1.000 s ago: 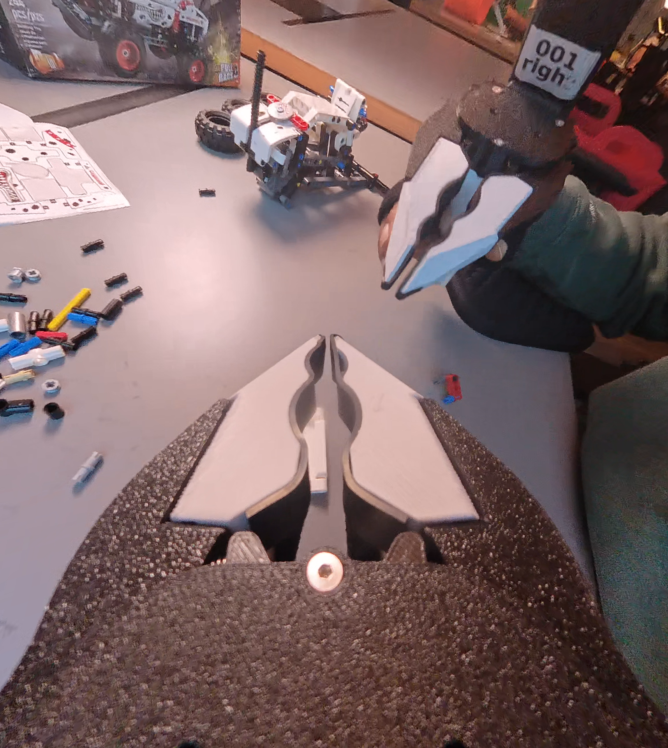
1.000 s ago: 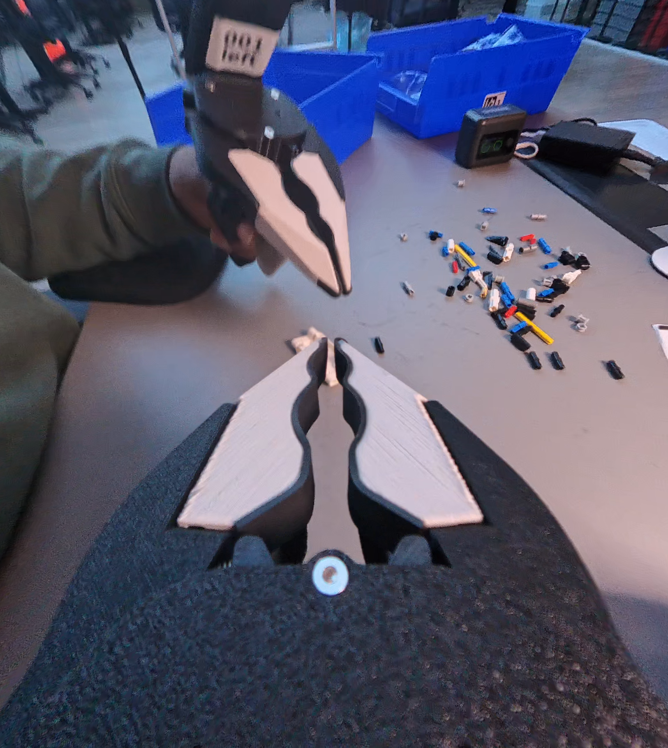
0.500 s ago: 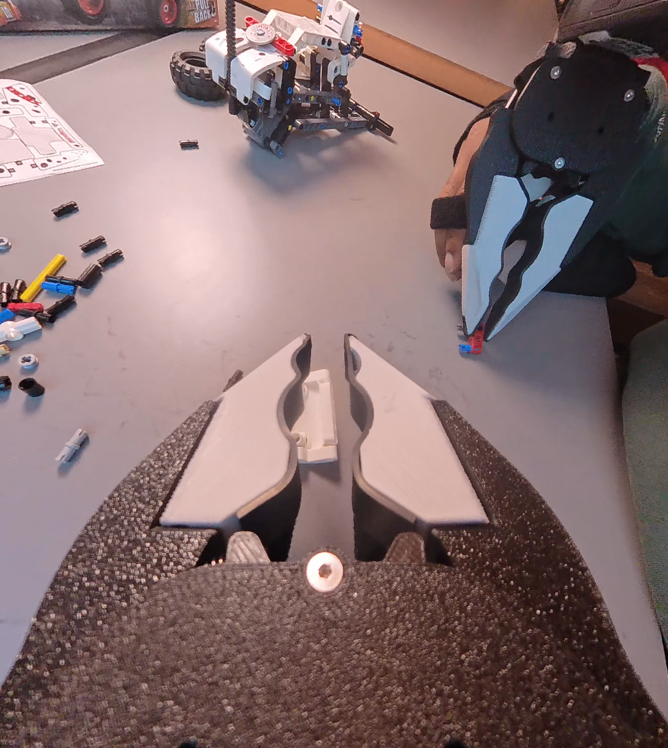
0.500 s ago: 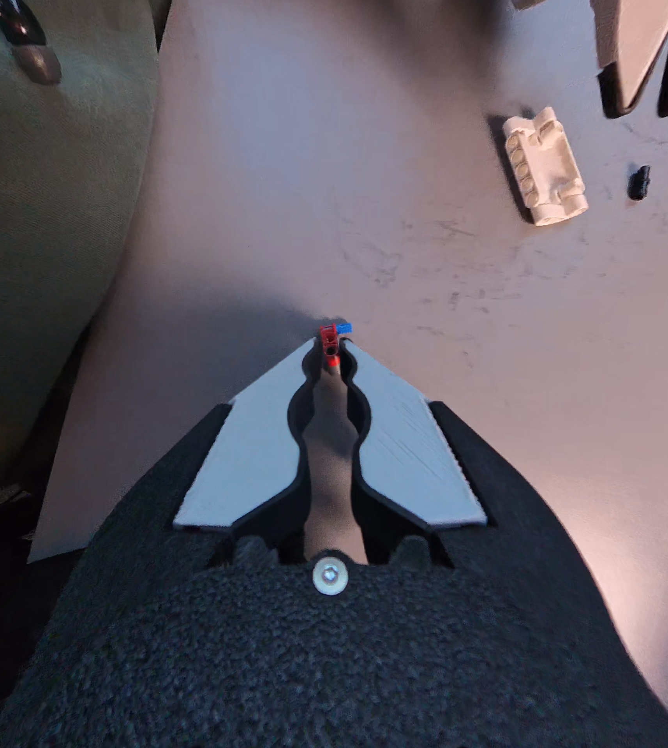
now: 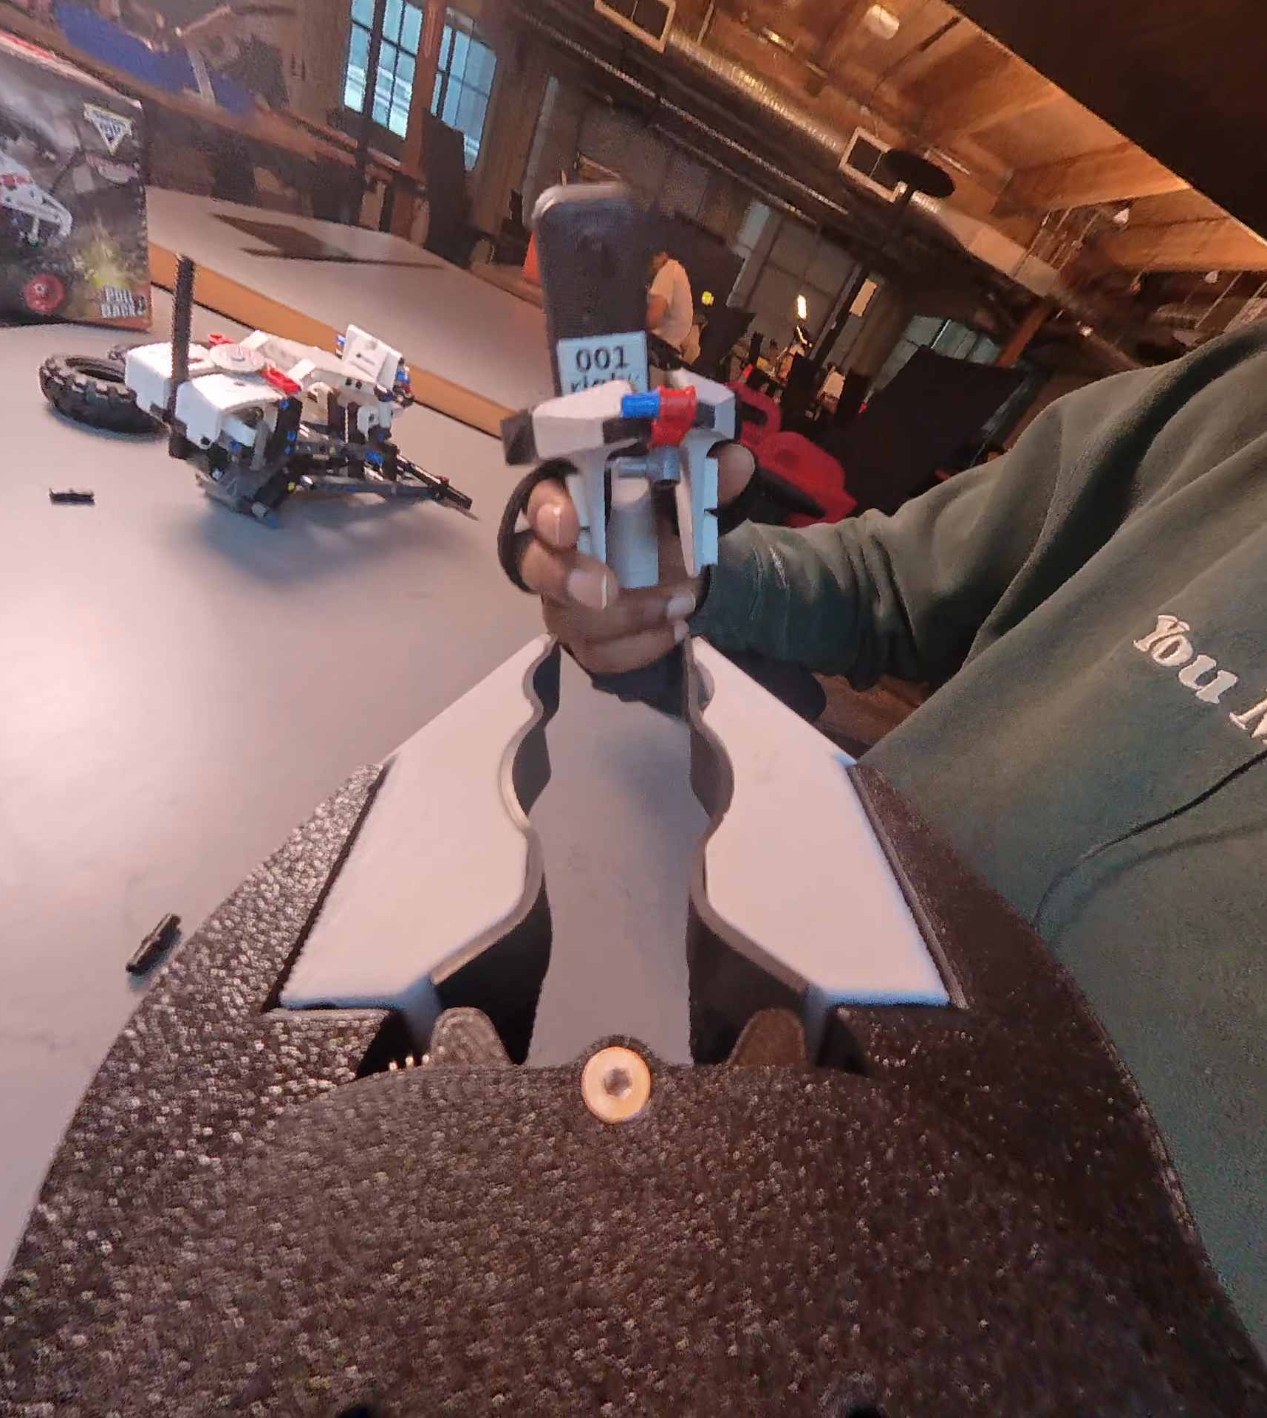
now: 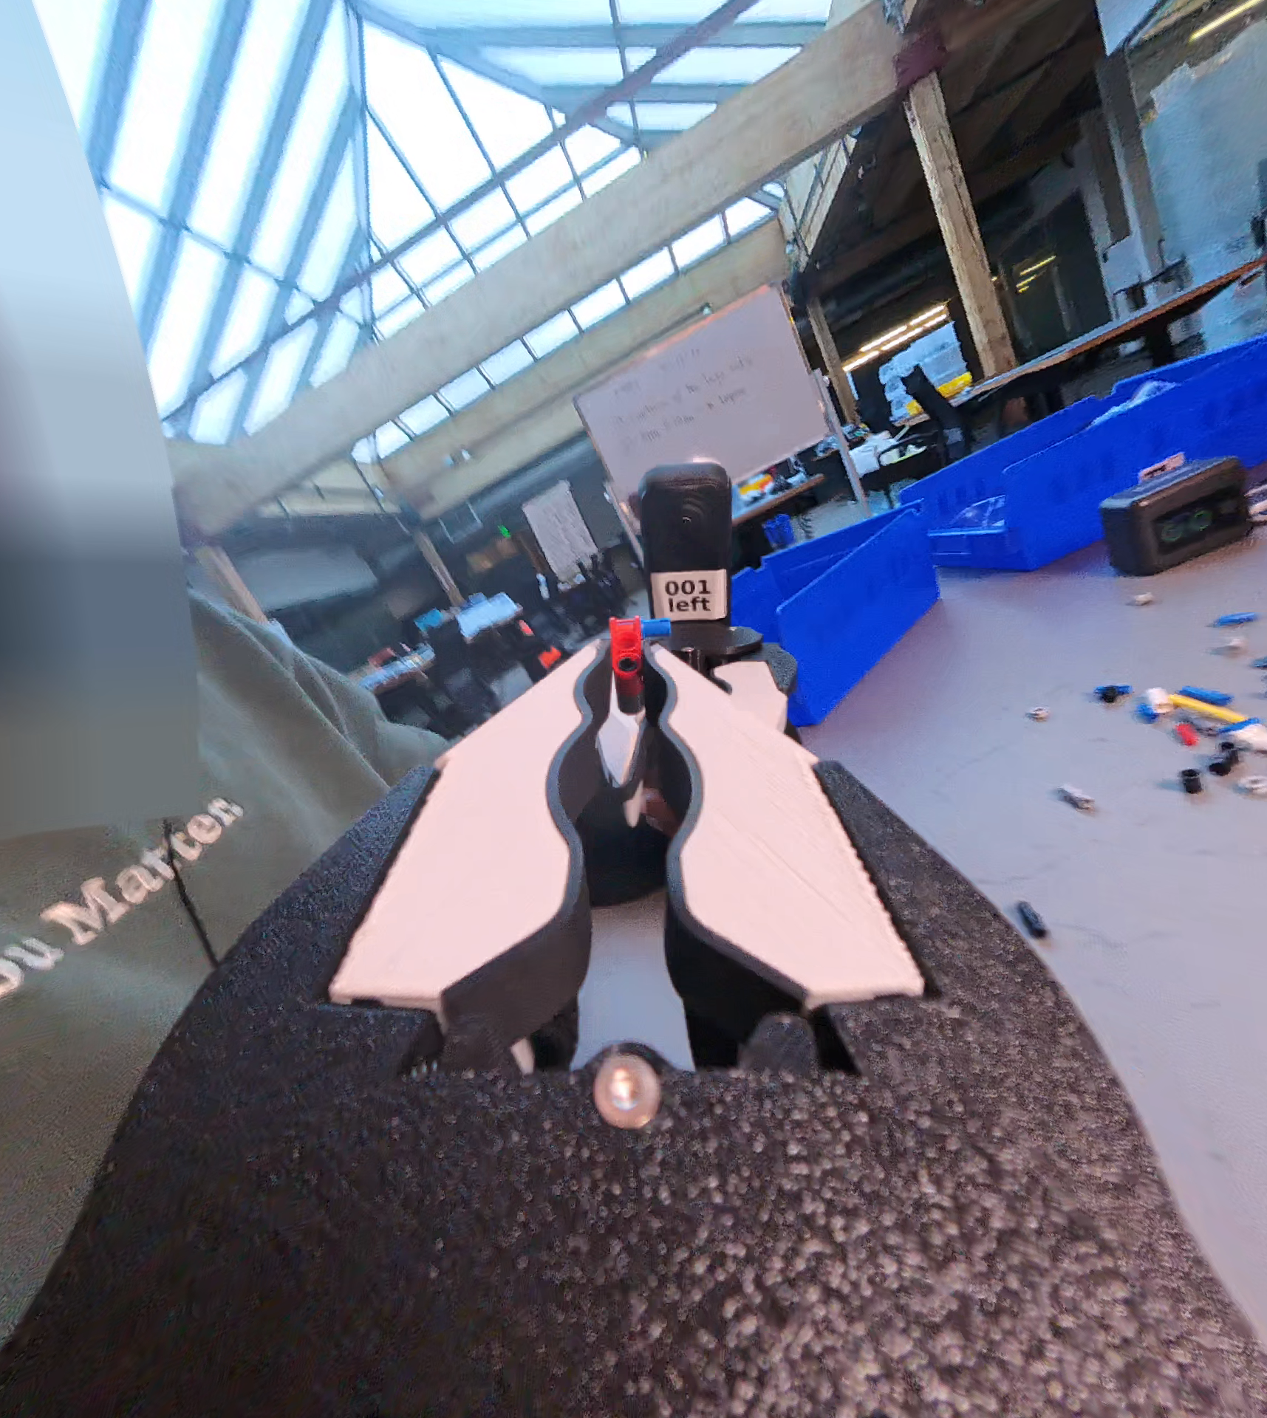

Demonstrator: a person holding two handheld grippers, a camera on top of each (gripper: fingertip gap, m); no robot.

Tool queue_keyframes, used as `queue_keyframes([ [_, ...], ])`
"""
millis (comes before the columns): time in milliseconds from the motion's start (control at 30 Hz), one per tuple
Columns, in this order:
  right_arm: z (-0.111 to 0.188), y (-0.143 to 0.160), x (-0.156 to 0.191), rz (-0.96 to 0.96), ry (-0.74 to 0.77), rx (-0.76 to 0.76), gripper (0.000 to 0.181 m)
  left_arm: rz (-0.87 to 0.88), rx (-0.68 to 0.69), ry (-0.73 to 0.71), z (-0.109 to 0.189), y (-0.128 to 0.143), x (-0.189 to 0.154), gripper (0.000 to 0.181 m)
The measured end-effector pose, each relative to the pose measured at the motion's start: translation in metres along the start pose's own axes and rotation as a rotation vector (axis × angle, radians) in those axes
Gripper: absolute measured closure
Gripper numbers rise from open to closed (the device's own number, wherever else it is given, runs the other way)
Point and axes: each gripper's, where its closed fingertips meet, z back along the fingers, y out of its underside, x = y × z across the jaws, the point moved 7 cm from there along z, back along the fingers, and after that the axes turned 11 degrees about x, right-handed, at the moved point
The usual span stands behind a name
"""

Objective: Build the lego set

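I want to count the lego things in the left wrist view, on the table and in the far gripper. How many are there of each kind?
Partly built truck: 1
Black tyre beside it: 1
Small black pins on the table: 2
Set box: 1
Red and blue piece, held in the right gripper: 1
Total: 6

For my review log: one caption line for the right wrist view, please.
Right gripper, raised above the table, pinches a small red-and-blue Lego connector at its fingertips, facing the left gripper.
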Motion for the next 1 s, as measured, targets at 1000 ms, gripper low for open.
queue_keyframes([
  [1000,-0.035,0.105,-0.018,0.706,0.365,0.987,0.174,0.002,0.591,-0.442,0.024,0.054,0.048,0.148],
])
